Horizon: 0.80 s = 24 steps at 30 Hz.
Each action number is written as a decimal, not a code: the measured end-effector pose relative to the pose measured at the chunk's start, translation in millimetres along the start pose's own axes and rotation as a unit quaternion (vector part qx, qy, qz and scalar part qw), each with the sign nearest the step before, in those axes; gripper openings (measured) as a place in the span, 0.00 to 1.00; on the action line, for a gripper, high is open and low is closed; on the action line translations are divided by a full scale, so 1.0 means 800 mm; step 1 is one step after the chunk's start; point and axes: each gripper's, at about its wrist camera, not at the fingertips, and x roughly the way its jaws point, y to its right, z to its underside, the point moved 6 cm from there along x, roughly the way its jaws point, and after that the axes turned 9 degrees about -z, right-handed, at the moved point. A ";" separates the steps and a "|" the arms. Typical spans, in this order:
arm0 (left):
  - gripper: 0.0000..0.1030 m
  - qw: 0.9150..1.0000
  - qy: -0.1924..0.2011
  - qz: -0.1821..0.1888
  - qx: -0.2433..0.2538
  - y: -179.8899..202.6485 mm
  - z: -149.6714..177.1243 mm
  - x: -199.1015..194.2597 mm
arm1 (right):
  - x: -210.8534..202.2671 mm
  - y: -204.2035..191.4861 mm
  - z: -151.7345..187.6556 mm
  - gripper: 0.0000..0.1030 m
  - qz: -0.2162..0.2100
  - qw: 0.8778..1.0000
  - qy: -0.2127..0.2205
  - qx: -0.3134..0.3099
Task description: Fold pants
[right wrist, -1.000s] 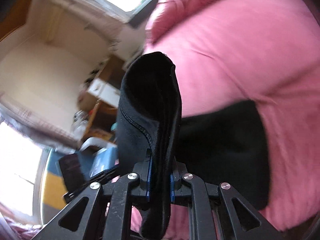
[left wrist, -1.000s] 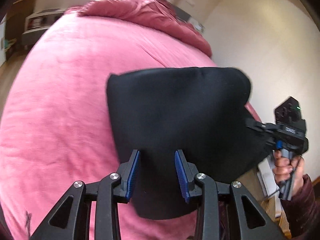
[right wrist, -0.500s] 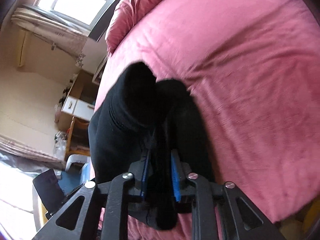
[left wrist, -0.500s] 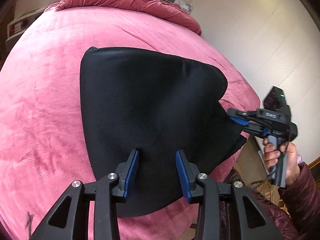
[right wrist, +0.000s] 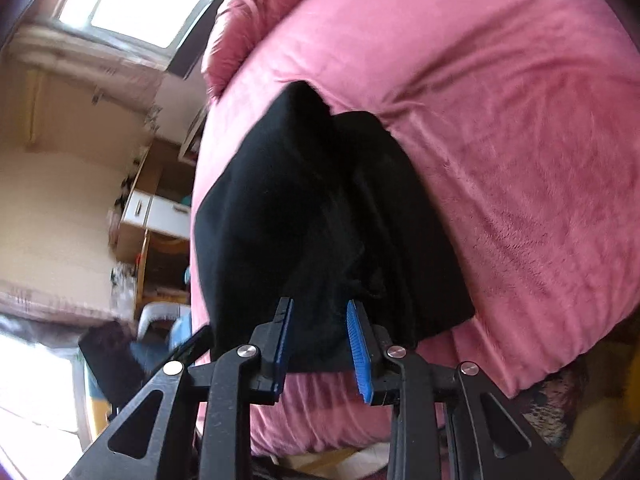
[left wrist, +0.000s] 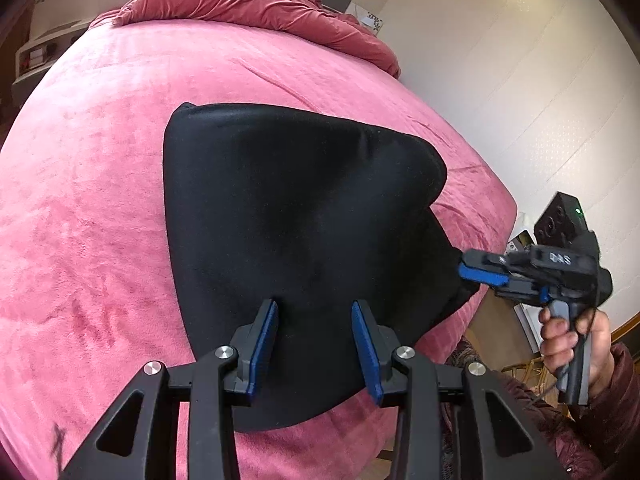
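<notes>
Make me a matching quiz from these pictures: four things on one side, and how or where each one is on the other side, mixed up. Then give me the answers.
Things:
1. pants
2. bedspread
3. duvet
4. left tool

Descriptions:
A. dark red, bunched up at the far end
B. jaws apart, over the black cloth
C. pink, spread out under everything else
D. black, lying by the near edge

Pairs: 1-D, 2-C, 3-A, 4-B

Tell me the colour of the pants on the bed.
Plain black pants, clearest in the left wrist view.
</notes>
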 end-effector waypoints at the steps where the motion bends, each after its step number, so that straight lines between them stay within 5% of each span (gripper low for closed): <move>1: 0.38 1.000 0.001 0.000 0.000 -0.001 0.000 -0.003 | 0.002 0.002 -0.004 0.15 0.014 1.000 0.009 -0.006; 2: 0.38 1.000 0.002 0.000 0.001 0.001 0.000 -0.005 | 0.002 0.001 -0.005 0.00 0.028 0.999 0.013 -0.016; 9: 0.38 1.000 0.005 0.000 0.011 0.004 0.006 -0.013 | -0.029 -0.025 0.007 0.00 0.049 0.996 0.017 -0.067; 12: 0.38 1.000 0.005 0.001 0.008 0.004 0.007 -0.015 | -0.034 -0.023 0.015 0.01 0.026 0.998 0.005 -0.055; 19: 0.38 1.000 0.006 -0.009 0.010 0.005 0.007 -0.013 | -0.003 0.001 0.005 0.20 0.016 1.000 0.010 -0.004; 22: 0.38 1.000 0.007 -0.016 0.014 0.008 0.007 -0.011 | 0.006 0.005 -0.006 0.20 0.010 1.000 0.023 0.012; 24: 0.38 1.000 0.005 -0.016 0.014 0.008 0.008 -0.010 | 0.007 0.005 -0.010 0.06 0.024 0.999 0.031 0.003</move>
